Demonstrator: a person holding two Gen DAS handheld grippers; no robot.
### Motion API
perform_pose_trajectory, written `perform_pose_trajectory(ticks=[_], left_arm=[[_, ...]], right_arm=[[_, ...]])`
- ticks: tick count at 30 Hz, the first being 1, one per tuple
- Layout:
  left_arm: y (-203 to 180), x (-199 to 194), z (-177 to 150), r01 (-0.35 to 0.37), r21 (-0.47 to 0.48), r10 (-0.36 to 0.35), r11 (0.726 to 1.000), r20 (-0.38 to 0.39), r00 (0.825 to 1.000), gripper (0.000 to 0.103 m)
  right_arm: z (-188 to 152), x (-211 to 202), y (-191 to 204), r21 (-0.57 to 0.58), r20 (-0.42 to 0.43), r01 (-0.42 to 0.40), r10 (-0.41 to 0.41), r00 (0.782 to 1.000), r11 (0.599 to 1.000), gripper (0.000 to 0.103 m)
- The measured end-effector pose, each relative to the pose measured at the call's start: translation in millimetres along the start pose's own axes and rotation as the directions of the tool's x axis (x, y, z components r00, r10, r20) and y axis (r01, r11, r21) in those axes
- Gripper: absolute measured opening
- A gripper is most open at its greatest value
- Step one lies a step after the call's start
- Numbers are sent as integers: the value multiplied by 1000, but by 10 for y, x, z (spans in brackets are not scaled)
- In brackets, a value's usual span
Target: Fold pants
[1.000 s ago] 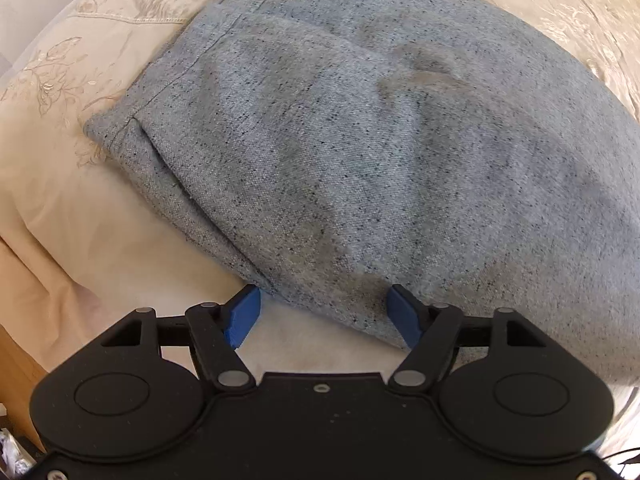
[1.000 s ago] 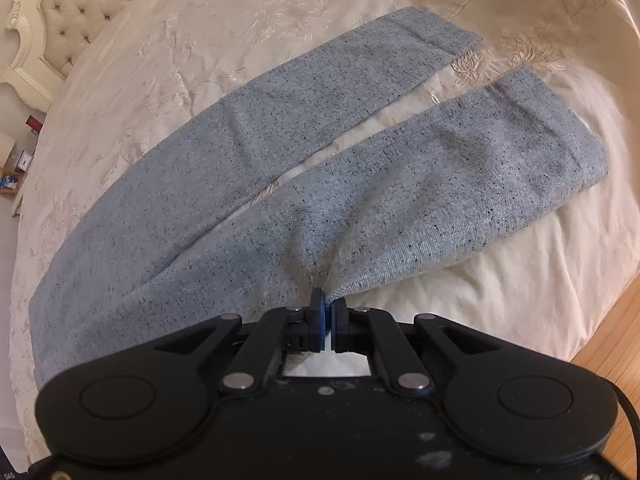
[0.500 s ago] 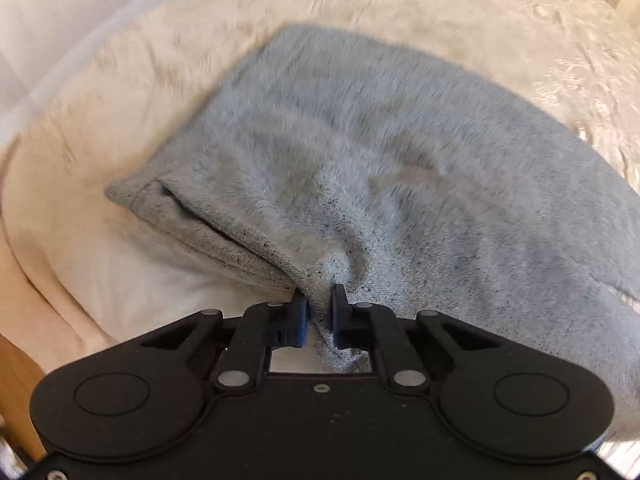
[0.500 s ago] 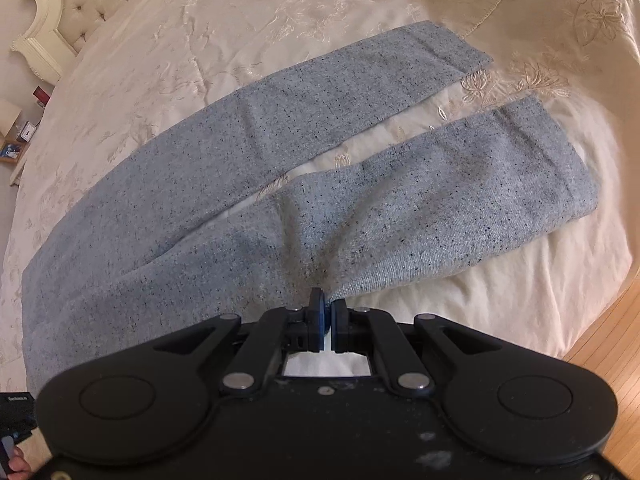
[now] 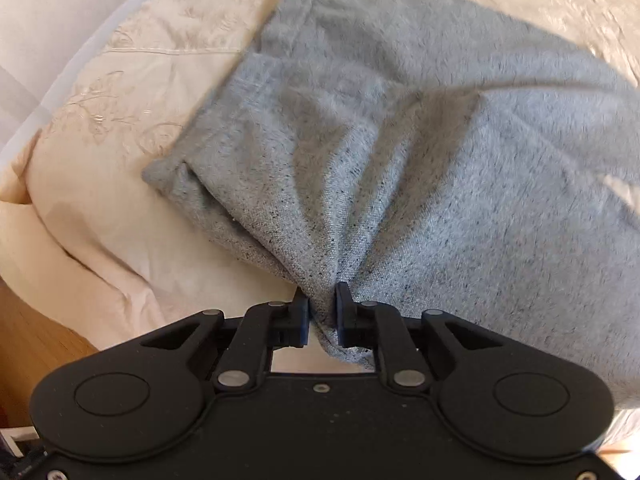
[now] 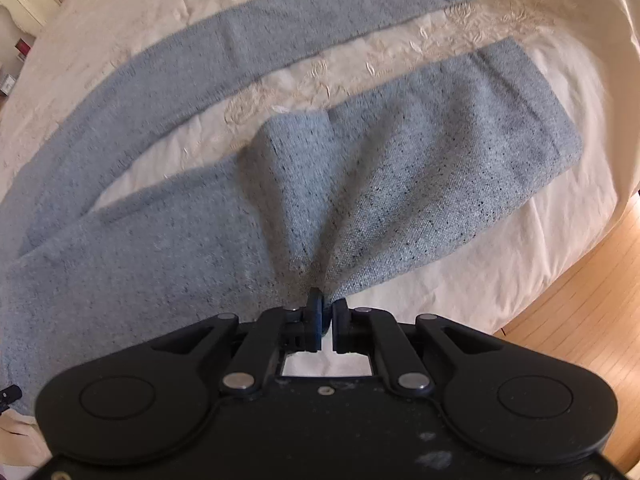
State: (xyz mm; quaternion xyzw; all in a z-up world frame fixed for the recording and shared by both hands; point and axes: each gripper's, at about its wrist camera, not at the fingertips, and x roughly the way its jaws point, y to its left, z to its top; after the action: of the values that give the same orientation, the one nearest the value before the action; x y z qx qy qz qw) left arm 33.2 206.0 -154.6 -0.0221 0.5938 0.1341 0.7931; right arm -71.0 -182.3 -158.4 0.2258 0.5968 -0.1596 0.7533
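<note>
Left wrist view: the left claw (image 5: pixel 322 314) points steeply down and pinches the near edge of the grey pants (image 5: pixel 420 152), gathered cloth bunched between its pads though the jaws are easing apart a little. The waist end spreads ahead of the claw on the bed (image 5: pixel 100 208).

Right wrist view: the right claw (image 6: pixel 326 320) also points steeply down, its jaws opening slightly yet clamped on a fold of the nearer leg (image 6: pixel 400 184). The other leg (image 6: pixel 256 44) lies flat beyond.

Step, as I judge it: lifting the near side to fold one leg over the other. Next both claws must carry the edge across together.
</note>
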Motion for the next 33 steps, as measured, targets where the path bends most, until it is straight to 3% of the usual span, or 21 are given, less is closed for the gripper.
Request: perform_pose_trajectory(ticks=[5,10,13,17,18,20,22,24,27,31,33], left_arm=[[9,-275,70,20,167,-30,986,57,998,31],[191,-604,271,114,176,-131,978,93,987,31],[217,-679,385,171,212,-188,962,62,980,31],[304,-494,313,151,220,-151,964,-20,988,33],[351,-399,270,123,211,-112,970,-61,992,33],[441,-277,170,-7,196,28,981,-105,994,29],[562,-321,102,-102,150,113,984,-70,991,26],[606,-451,141,-134,105,133,985,23,991,26],[476,-503,419,-85,124,67,989,146,987,27],[198,-219,1009,53,129,-76,990,177,981,31],[21,-21,1297,51,153,-79,987,187,979,30]], right_arm=[[36,-31,-28,40,-38,15,-14,999,999,17],[143,-226,-18,35,-12,19,-19,1000,999,19],[233,-344,61,51,19,10,-11,1000,999,19],[367,-418,232,66,60,-3,-1,998,998,19],[395,-428,269,67,68,-8,3,998,998,20],[446,-417,354,69,70,-22,17,997,997,20],[493,-377,442,55,58,-28,25,998,998,19],[512,-352,551,29,54,-22,20,998,999,20],[568,-296,711,-15,49,-20,21,999,1000,19],[668,-242,911,-55,44,-19,22,999,998,20],[714,-261,1000,-61,56,-27,30,998,998,20]])
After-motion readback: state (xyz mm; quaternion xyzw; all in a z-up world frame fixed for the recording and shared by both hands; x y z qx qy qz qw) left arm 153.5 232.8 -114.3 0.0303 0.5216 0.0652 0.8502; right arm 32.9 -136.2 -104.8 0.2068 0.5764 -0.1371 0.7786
